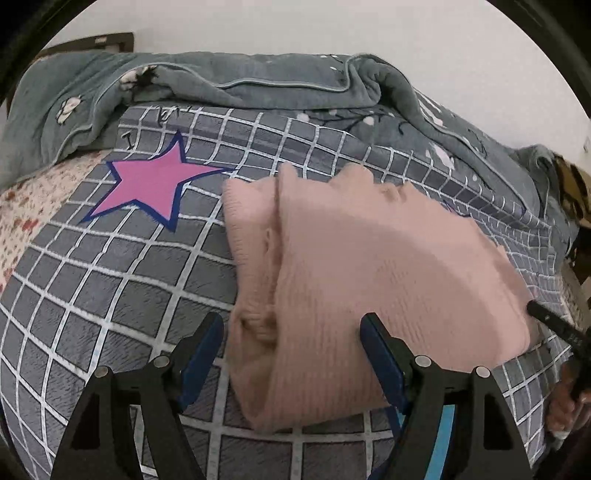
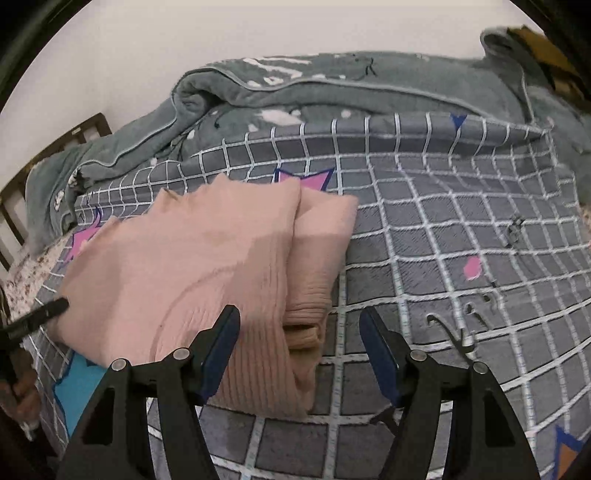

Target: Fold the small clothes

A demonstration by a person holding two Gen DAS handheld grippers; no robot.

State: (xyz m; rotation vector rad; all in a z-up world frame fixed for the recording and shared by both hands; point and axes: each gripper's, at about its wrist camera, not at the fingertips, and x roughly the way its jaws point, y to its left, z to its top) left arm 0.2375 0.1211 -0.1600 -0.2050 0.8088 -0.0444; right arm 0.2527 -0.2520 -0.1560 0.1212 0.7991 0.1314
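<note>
So far left in the left wrist view there's a strip of floral sheet (image 1: 22,210) peeking out from under the grey checked bedspread (image 1: 110,280), which covers most of the bed and has a big pink star (image 1: 151,188) printed on it with a dark blue outline. There's some black scribbly writing on the bedspread near the star, but it's too warped to read. Moving right, the left gripper (image 1: 291,354) hangs over the near left edge of the pink sweater (image 1: 369,266), jaws spread wide, blue pads on either side of the folded knit but not pinching it as far as I can see. The sweater lies partly folded in the middle of the bedspread, ribbed hem toward the near side, a sleeve tucked along each side. Over on its right edge, the right gripper (image 2: 299,347) is also spread wide with nothing clamped, one pad over the sweater and the other over bare bedspread. More black squiggle writing just right of it, unreadable too, plus a small pink spot (image 2: 472,267). Along the far side a rumpled grey-green blanket (image 2: 332,92) with white flowers is bunched up against a plain white wall (image 2: 258,29), and a dark wooden bed frame (image 2: 22,184) shows at the far left corner.
</note>
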